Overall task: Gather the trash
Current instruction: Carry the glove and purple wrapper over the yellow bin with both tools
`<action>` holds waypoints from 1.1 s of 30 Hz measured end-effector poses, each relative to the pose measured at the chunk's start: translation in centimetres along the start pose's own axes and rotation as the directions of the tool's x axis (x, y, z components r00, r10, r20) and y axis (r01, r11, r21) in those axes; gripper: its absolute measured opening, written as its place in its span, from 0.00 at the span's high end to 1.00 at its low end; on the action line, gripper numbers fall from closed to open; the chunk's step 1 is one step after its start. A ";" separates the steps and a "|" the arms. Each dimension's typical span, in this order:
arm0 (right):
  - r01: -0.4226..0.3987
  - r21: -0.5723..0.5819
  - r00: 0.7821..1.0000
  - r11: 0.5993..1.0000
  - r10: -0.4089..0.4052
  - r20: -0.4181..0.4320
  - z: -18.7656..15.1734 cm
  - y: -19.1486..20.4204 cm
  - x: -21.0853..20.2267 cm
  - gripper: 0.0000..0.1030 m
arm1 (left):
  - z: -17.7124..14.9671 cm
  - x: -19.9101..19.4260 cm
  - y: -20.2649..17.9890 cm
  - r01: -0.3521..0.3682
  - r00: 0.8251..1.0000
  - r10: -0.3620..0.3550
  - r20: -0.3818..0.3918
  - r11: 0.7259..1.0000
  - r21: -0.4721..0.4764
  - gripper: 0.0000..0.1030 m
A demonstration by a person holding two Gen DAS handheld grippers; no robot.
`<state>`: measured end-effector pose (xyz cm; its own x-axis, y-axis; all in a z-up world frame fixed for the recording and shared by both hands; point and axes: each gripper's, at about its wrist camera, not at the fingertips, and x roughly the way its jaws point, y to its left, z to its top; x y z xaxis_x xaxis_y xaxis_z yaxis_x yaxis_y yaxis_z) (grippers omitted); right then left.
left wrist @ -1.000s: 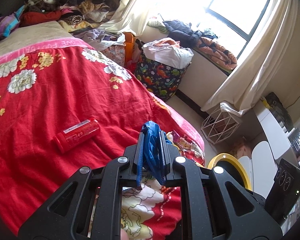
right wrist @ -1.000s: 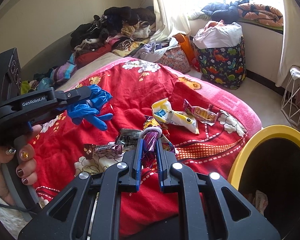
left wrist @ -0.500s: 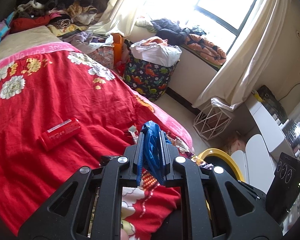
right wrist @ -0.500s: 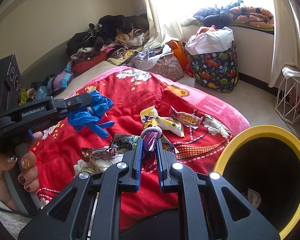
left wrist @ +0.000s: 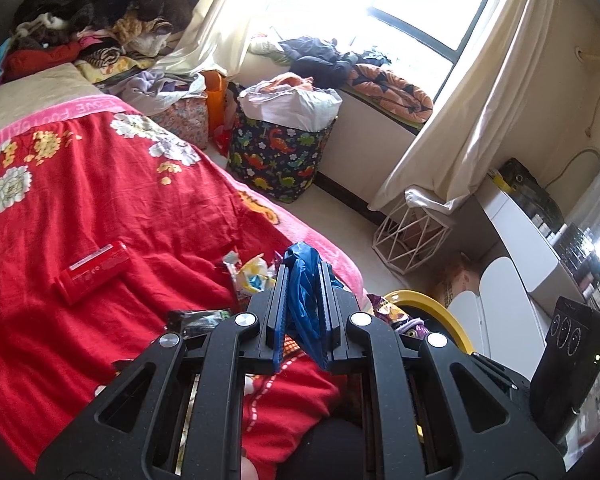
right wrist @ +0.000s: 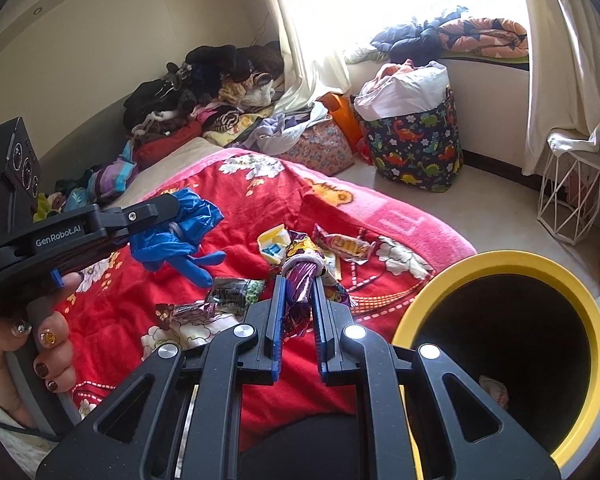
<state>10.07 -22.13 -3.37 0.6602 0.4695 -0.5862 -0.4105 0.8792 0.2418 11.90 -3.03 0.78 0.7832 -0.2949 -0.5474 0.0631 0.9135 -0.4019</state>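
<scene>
The bin [right wrist: 504, 264] is looking bigger and closer to the right gripper [right wrist: 298, 300] than a second ago, and both grippers are higher over the bed [right wrist: 380, 208]. The right gripper is squeezing a purple wrapper [right wrist: 300, 280], held up near the bed's edge beside the bin. The left gripper [left wrist: 304, 300] is squeezing a blue glove [left wrist: 306, 280] tight. More wrappers [right wrist: 340, 246] are lying near that edge. A red can [left wrist: 94, 272] is lying farther in.
</scene>
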 end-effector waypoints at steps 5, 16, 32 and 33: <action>0.013 0.019 1.000 1.000 -0.013 0.014 0.0 -1.0 -0.6 0.88 | -0.1 0.0 -1.3 0.012 1.000 -0.012 0.000 1.000 0.020 0.91; 0.044 0.070 0.998 0.997 -0.047 0.038 -0.3 -3.5 -1.9 0.88 | -0.6 0.5 -3.5 0.037 0.999 -0.037 -0.013 0.998 0.053 0.91; 0.131 0.179 0.988 0.975 -0.143 0.056 -1.4 -8.4 -3.8 0.88 | -2.3 2.0 -7.5 0.096 0.994 -0.088 -0.066 0.987 0.127 0.91; 0.135 0.186 0.987 0.973 -0.148 0.057 -1.5 -8.8 -3.9 0.88 | -2.3 2.1 -7.7 0.099 0.994 -0.090 -0.068 0.986 0.131 0.91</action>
<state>10.15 -31.76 -4.38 0.7484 0.3382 -0.5705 -0.1934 0.9341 0.3001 11.60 -11.34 1.00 0.7302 -0.3948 -0.5576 0.2205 0.9086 -0.3547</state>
